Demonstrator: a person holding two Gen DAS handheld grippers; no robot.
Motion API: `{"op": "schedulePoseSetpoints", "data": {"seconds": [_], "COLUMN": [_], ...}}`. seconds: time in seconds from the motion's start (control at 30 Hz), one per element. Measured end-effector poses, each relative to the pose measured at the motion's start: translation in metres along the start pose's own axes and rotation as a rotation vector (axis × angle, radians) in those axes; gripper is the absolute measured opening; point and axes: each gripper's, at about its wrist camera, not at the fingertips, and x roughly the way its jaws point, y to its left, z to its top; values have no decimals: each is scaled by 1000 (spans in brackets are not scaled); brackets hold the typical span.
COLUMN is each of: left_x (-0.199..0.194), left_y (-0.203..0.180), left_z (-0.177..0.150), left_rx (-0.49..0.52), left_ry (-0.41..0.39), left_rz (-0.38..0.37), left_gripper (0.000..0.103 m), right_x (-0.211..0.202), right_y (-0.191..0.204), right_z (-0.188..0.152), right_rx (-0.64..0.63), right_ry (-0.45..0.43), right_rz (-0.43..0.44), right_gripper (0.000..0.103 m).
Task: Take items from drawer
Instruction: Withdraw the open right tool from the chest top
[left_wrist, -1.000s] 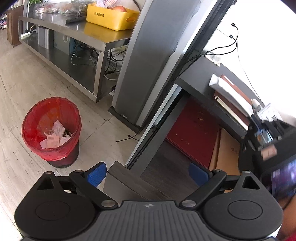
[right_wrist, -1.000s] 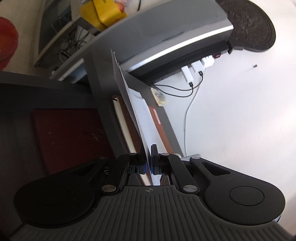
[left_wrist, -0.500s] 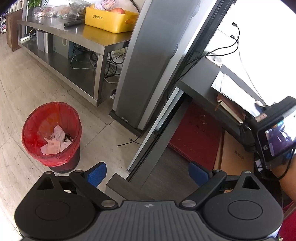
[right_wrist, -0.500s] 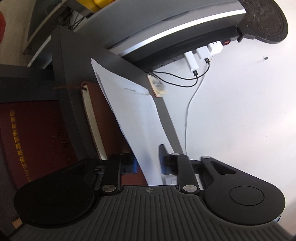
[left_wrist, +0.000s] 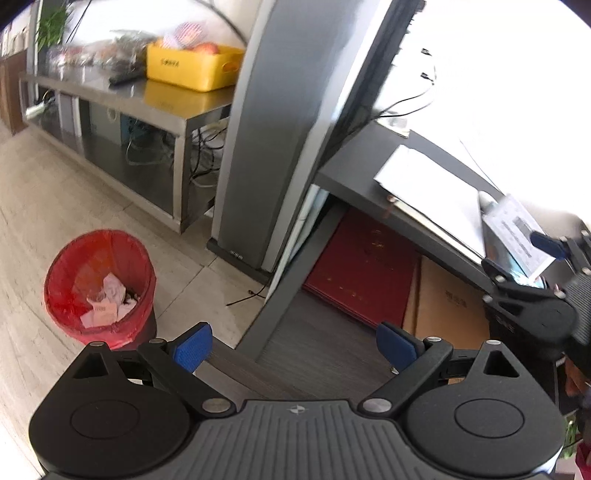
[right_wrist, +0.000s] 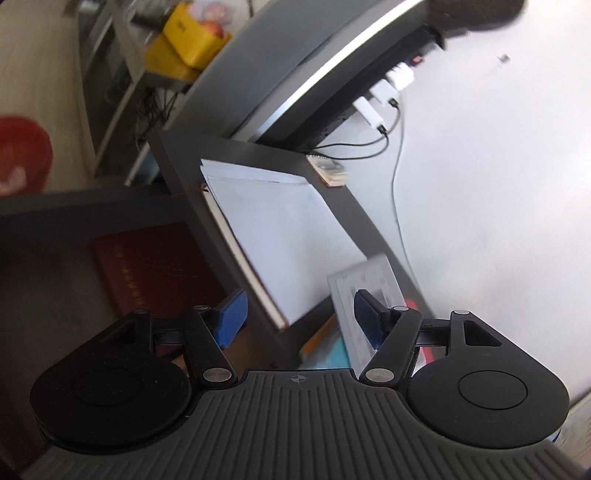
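Nearest, the left gripper (left_wrist: 293, 345) hangs spread and empty over the open drawer (left_wrist: 325, 354); the right gripper (right_wrist: 297, 317), also spread, holds nothing. Farther in, the red book (left_wrist: 364, 267) and cardboard folder (left_wrist: 448, 306) lie flat on the drawer floor, so fingertips may skid off. The white sheet (right_wrist: 280, 236) on the desktop overhangs and could be knocked off.

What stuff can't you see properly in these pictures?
- Gold writing on the red book in the drawer: left view, too small to read.
- Brown envelope: left view, partly hidden under the desk top.
- Red bin: right view, blurred and cut off by the left edge.
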Motion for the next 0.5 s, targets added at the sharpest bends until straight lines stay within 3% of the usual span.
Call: {"op": "schedulePoseSetpoints", "data": {"seconds": [0.27, 0.5], "left_x": [-18, -35], "left_y": [-42, -73], "left_z": [-29, -61], "left_rx": [150, 273], "left_ry": [11, 12], "left_rz": [-28, -52], "left_gripper": [95, 97], "right_x": [-90, -163], "right_y": [-40, -46], "right_z": [-62, -125], "right_rx": [304, 487], "right_ry": [-21, -20], "right_rz": [65, 68], "right_gripper": [77, 86]}}
